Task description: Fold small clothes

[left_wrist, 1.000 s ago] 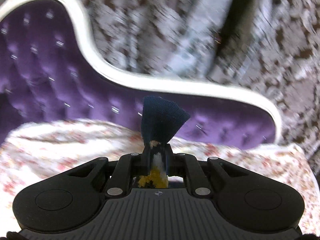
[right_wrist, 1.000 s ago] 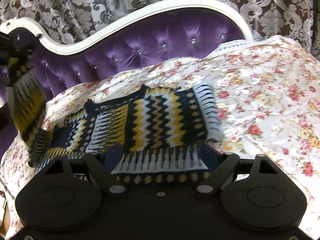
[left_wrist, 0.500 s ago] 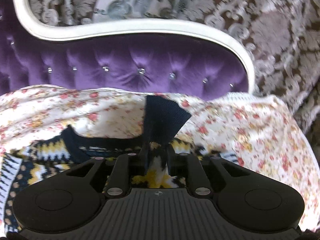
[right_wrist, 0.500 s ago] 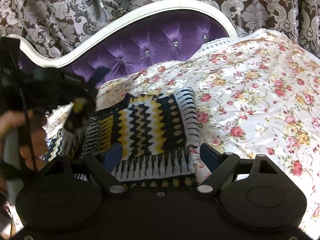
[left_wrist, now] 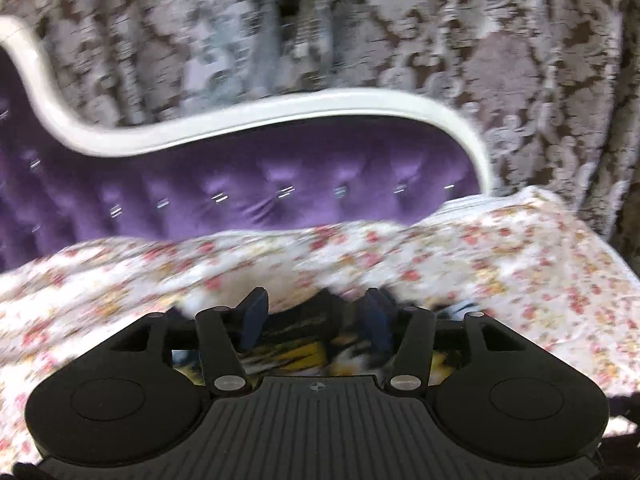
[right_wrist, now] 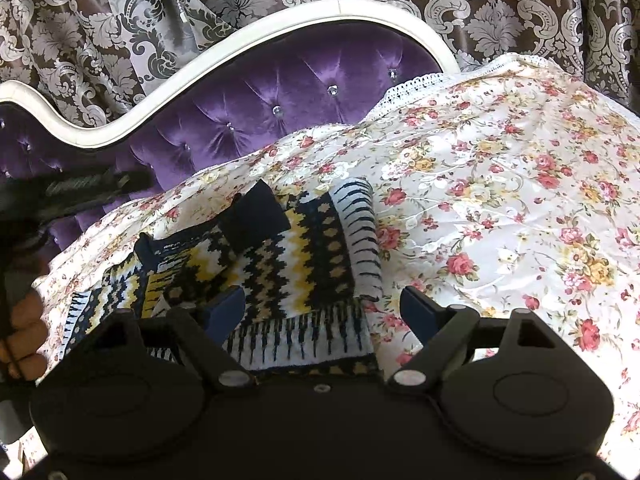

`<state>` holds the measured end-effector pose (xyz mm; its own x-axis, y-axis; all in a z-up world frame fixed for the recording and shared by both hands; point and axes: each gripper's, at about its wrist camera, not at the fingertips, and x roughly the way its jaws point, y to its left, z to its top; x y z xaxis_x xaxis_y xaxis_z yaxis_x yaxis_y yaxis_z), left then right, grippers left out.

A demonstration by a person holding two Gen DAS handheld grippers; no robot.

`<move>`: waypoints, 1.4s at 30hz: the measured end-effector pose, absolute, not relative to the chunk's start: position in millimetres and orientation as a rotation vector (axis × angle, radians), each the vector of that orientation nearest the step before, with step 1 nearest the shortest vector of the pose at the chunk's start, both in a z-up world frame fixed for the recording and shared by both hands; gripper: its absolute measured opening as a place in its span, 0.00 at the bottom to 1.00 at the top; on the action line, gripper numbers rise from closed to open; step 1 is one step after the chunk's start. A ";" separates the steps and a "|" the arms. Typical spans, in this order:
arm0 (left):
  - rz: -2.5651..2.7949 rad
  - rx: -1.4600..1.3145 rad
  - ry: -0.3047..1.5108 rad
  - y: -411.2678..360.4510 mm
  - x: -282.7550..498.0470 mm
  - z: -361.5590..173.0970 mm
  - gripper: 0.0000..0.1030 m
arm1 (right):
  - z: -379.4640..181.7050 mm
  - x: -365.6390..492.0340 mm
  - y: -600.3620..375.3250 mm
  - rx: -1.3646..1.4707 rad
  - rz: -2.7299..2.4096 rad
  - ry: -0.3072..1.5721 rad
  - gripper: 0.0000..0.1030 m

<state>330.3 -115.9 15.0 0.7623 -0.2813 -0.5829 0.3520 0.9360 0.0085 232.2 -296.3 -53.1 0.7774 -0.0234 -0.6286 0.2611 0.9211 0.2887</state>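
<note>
A small knitted sweater (right_wrist: 288, 264) in navy, yellow and white zigzags lies on the floral bedspread (right_wrist: 520, 200). Its navy-cuffed sleeve (right_wrist: 256, 216) is folded across the body. My right gripper (right_wrist: 322, 308) is open and empty, just above the sweater's lower hem. My left gripper (left_wrist: 314, 314) is open and empty, with a blurred part of the sweater (left_wrist: 296, 344) below its fingers. In the right wrist view the left gripper's body (right_wrist: 72, 192) and the hand holding it sit at the left edge, beside the sweater.
A purple tufted headboard (right_wrist: 280, 92) with a white curved frame (right_wrist: 240, 48) stands behind the bed. Brown and silver damask curtains (right_wrist: 480, 8) hang behind it. The floral bedspread stretches to the right of the sweater.
My left gripper carried the sleeve across the sweater, let go of it and opened. It then drew back to the left. My right gripper stayed open near the hem.
</note>
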 end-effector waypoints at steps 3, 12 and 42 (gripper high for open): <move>-0.256 0.126 0.648 -87.8 327.9 3.7 0.51 | -53.3 231.8 -294.7 0.363 -0.162 0.644 0.84; -0.098 0.031 0.810 -1.0 320.3 -36.5 0.51 | -58.5 233.1 -284.3 0.318 -0.113 0.596 0.94; -0.135 -0.212 0.751 71.8 206.8 -44.5 0.54 | -58.1 289.4 -274.9 0.262 0.019 0.637 0.77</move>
<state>206.8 71.8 -44.5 0.7237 -0.1964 -0.6616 0.0456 0.9702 -0.2381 289.4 -274.9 -58.1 0.8051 0.0974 -0.5851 0.0629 0.9669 0.2474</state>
